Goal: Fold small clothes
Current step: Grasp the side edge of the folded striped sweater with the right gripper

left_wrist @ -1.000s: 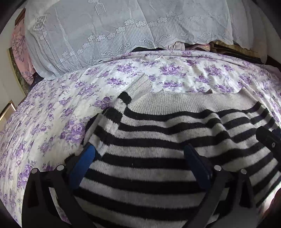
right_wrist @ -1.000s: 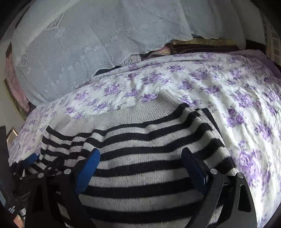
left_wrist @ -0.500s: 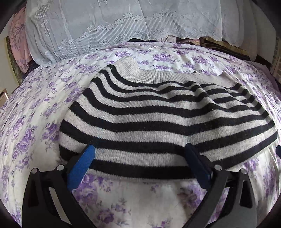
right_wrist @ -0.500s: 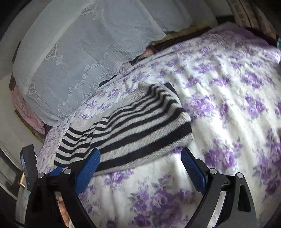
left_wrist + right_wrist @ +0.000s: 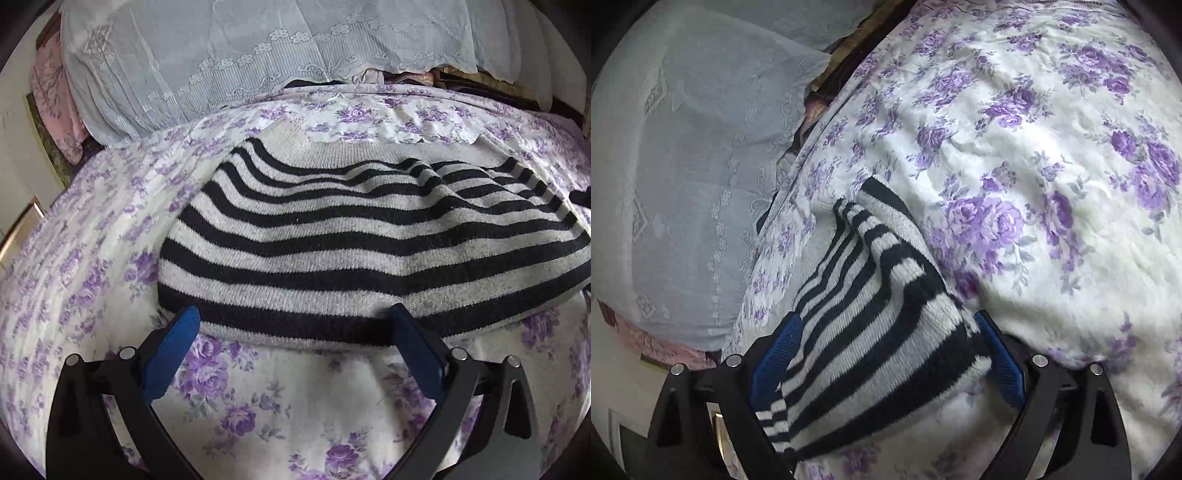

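Observation:
A folded grey sweater with black stripes (image 5: 369, 236) lies on the bed's floral sheet (image 5: 92, 266). My left gripper (image 5: 291, 332) is open, its blue pads at the sweater's near edge, holding nothing. In the right wrist view the sweater (image 5: 871, 332) lies between the wide-open pads of my right gripper (image 5: 886, 354), seen from its right end. The pads do not pinch the cloth.
A pile covered with a white lace cloth (image 5: 240, 55) stands along the far side of the bed. Pink fabric (image 5: 55, 96) shows at far left. The purple-flowered sheet (image 5: 1052, 184) stretches to the right of the sweater.
Both grippers pulled back off the sweater to its near edge. The right gripper has swung round to the sweater's right end, and the cloth now lies between its pads.

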A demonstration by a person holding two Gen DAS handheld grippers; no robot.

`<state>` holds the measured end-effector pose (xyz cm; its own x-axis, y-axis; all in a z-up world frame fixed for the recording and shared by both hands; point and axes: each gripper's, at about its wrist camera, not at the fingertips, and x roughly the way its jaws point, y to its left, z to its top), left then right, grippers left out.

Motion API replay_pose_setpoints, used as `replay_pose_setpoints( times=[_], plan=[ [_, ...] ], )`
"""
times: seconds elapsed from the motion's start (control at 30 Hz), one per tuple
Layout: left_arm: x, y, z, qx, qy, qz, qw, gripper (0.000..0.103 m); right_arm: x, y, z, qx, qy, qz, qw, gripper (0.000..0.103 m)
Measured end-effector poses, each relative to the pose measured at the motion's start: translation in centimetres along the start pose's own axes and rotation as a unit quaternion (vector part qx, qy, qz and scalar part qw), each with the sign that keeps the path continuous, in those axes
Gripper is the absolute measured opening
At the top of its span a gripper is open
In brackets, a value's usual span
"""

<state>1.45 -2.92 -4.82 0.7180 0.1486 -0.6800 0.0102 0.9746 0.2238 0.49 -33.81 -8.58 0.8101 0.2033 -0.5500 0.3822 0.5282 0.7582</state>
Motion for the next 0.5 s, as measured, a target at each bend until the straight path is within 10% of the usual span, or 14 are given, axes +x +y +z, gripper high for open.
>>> replay_pose_setpoints(
  times=[0.23,0.5],
  plan=[
    [-0.3,-2.8,4.8,-0.019,-0.034,0.013,0.9991,0.099,0.0,-0.3,-0.3,-0.037,-0.006,0.039,0.999,0.08],
    [4.6,-2.2,4.2,-0.082,0.023,-0.045,0.9953,0.099,1.5,-0.3,1.1,-0.03,-0.022,0.035,0.999,0.066]
  ],
)
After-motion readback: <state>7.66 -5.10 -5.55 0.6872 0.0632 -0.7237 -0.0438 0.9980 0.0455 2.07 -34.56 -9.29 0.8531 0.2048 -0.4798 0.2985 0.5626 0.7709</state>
